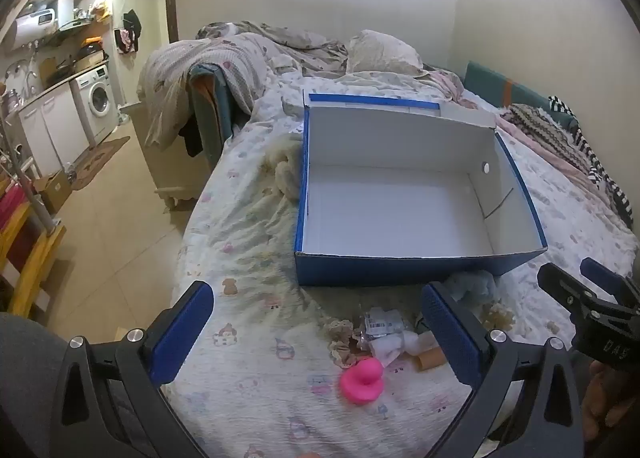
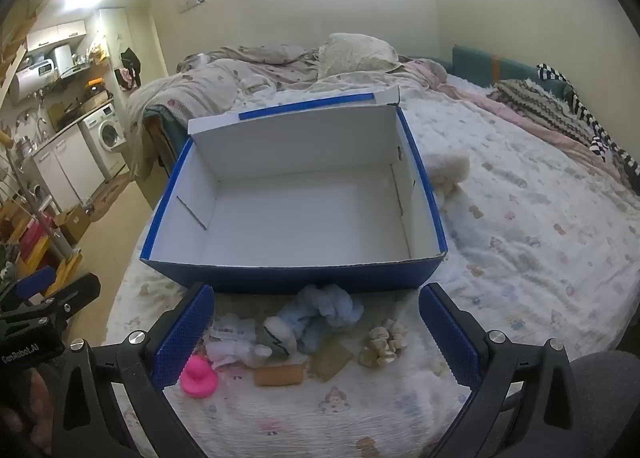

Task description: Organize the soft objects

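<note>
Blue shoebox [image 2: 296, 193], white inside, lid flap open, on the printed bedspread [image 2: 520, 242]. Before its near wall, a loose cluster: pink rubber duck [image 2: 198, 376], light-blue plush [image 2: 324, 314], cream scrunchie [image 2: 384, 342], tan roll [image 2: 280, 374], packet with barcode label [image 1: 382, 324], print too small to read. Left gripper [image 1: 318, 332] and right gripper [image 2: 316, 334]: both spread wide, holding nothing, above the cluster. "GenRobot.AI" is printed on the left gripper's body in the right wrist view.

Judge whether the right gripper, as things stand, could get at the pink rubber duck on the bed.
Probably yes. The right gripper is open and empty, and the pink rubber duck lies uncovered on the bedspread beside its left finger, in front of the blue box. Nothing blocks it.
</note>
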Available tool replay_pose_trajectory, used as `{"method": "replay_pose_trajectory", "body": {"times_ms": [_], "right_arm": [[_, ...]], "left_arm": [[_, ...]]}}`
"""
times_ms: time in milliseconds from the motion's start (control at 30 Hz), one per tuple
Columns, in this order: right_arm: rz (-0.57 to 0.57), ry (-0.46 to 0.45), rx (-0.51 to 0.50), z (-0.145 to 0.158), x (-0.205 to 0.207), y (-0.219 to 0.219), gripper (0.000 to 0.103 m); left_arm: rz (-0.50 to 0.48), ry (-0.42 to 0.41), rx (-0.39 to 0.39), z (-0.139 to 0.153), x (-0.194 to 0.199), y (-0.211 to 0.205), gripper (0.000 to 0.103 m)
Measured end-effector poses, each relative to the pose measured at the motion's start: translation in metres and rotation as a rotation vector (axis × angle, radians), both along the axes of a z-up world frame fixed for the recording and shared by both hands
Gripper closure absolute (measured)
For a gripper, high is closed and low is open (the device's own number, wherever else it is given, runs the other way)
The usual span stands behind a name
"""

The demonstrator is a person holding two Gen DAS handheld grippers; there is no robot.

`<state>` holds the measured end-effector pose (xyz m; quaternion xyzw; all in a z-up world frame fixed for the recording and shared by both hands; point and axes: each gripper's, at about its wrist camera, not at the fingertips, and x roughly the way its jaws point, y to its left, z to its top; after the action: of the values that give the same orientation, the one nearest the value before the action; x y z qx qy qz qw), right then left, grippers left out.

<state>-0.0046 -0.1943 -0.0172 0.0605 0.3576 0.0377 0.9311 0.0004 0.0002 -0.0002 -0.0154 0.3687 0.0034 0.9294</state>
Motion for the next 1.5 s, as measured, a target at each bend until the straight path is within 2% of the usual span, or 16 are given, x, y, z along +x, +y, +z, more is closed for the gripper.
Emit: {"method": "replay_pose_trajectory", "body": {"times_ms": [467,1500], "right_arm": [[0.003,-0.003,-0.04,-0.0003,0.0007,0.0094,0.0],[0.0,-0.008,-0.031,-0.0018,0.0023,0.006,0.0]], "left_arm": [[0.0,-0.01,0.011,0.0009,0.0004,0.0012,0.0],[-0.018,-0.021,0.023,0.0029,-0.0056,-0.0042,0.0]]}}
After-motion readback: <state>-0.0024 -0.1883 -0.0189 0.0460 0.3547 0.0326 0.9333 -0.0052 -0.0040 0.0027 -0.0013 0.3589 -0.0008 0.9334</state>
